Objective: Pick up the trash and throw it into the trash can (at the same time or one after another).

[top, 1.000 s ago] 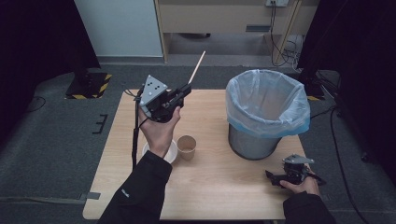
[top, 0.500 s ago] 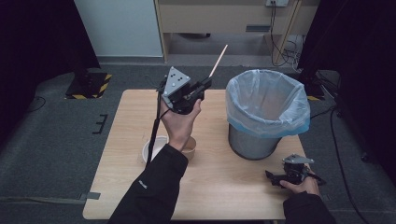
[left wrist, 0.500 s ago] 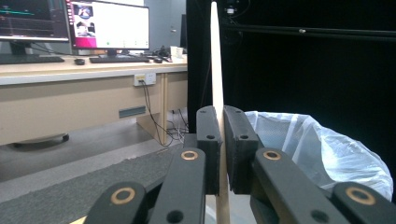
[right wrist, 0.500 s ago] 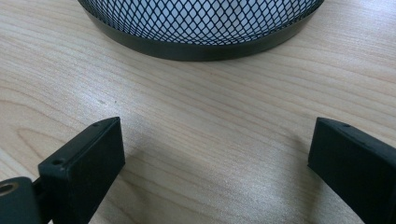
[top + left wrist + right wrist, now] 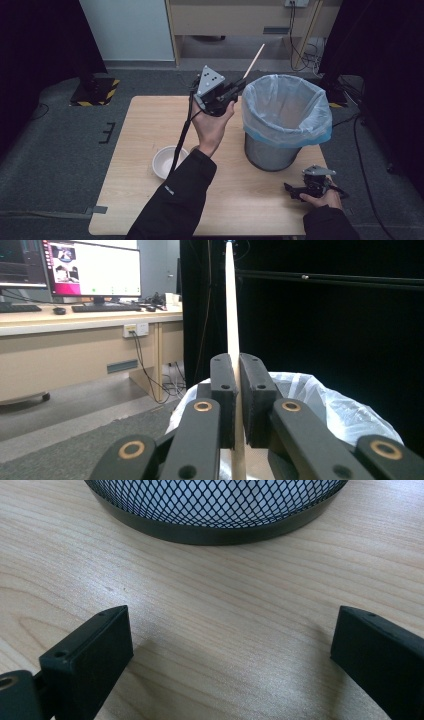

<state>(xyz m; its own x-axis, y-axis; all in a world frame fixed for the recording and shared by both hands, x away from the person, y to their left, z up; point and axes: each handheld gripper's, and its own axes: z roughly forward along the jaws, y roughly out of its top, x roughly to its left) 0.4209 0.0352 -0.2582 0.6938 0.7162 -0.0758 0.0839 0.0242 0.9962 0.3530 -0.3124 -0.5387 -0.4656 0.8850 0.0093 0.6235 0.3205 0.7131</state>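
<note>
Two grippers work a wooden surface [image 5: 140, 120]: the left gripper [image 5: 235, 91], raised at the far side just left of a mesh bin [image 5: 272, 152] lined with a pale blue bag [image 5: 300, 132], has its fingers [image 5: 223, 390] clamped on a thin wooden stick [image 5: 253, 61] that points up and away over the bin's rim. Near right, the right gripper [image 5: 292, 191] rests on the surface, fingers [image 5: 95, 650] spread wide and holding nothing. One white bowl [image 5: 167, 162] sits near left. No writing is legible.
</note>
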